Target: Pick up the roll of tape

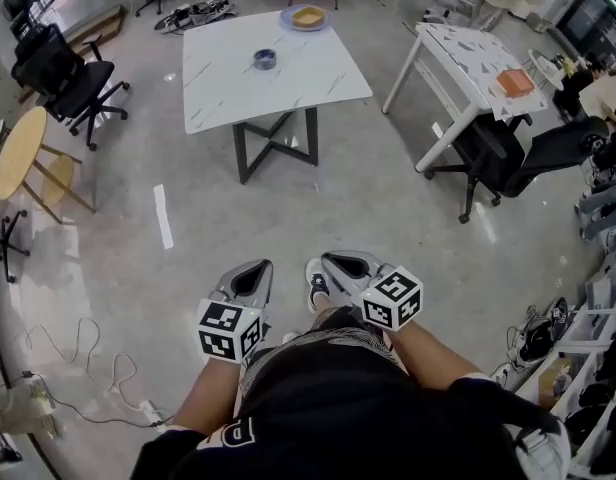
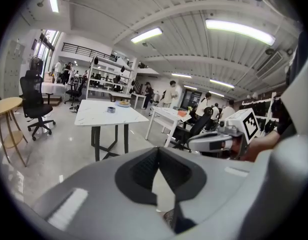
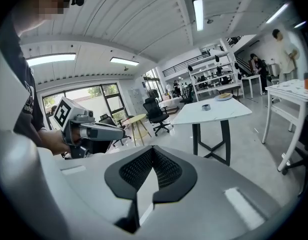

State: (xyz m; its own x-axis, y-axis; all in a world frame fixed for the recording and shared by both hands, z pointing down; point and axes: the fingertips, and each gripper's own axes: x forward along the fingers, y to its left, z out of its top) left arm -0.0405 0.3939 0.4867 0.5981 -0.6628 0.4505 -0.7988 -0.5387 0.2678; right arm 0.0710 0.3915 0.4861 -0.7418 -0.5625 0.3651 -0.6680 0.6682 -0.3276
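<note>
Left tool (image 2: 156, 151): jaws were clenched together with nothing between them; held low, close to the person's body.
Right tool (image 3: 153, 149): jaws were clenched together and held nothing; just beside the left tool.
Tape (image 1: 264, 59): lay flat on the white tabletop (image 1: 323, 80), well apart from both tools.
Plate (image 1: 308, 16): sat at the tabletop's far edge.

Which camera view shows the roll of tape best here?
The head view: it looks down on the roll of tape, a dark ring on the white table. Both gripper views show it side-on, as a tiny far-off dark spot.
</note>
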